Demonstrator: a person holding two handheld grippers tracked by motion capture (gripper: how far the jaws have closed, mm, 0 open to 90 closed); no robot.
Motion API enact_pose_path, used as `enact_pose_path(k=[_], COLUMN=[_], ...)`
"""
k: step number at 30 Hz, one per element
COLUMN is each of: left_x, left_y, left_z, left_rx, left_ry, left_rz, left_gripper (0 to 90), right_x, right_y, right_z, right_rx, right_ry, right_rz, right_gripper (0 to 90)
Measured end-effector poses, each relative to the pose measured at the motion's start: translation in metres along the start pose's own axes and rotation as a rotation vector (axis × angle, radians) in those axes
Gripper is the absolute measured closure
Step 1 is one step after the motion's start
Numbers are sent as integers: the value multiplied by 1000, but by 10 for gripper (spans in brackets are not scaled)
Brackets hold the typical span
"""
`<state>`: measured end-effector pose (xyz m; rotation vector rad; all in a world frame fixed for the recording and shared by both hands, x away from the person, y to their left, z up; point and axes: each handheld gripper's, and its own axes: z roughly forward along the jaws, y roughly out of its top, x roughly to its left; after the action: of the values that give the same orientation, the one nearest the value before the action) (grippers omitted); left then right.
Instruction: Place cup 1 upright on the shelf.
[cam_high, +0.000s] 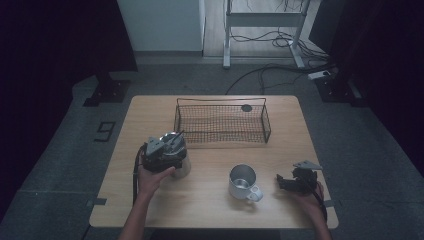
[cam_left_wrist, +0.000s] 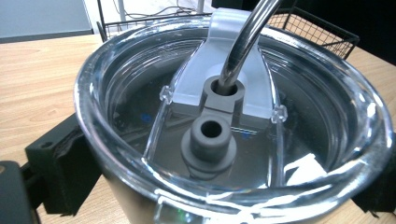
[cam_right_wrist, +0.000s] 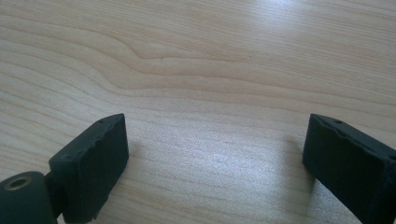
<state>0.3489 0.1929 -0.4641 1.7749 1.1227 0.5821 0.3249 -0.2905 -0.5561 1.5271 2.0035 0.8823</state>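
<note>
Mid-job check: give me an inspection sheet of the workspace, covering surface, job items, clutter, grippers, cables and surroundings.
Surface: wooden table, bare between items.
Job's things: steel tumbler with clear lid and metal straw, upright at left; metal mug upright, centre-right.
Clutter: empty wire basket at the back.
Grippers: left gripper at the tumbler, fingers flanking its sides, contact unclear; right gripper open over bare wood, right of the mug.
Cables: on the floor behind the table.
Surroundings: dim room, grey floor, metal frame behind.
</note>
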Motion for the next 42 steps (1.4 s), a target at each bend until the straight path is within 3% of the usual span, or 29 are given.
enact_pose_path(k=[9,20,32,42], left_x=[-5,-4,-3,-3], left_y=[-2,-3,-7,-6], left_z=[2,9,12,10], left_rx=[-13,-23,-30,-24], left_ry=[6,10,1,-14], left_rz=[33,1,42,40], left_gripper=[32,0,35,37], right_x=[0,0,0,0], right_y=[0,0,0,0], right_z=[0,0,0,0], right_rx=[0,0,-1,-1], right_ry=[0,-1,-1,-1], right_rz=[0,0,1,1], right_gripper=[67,68,69,70])
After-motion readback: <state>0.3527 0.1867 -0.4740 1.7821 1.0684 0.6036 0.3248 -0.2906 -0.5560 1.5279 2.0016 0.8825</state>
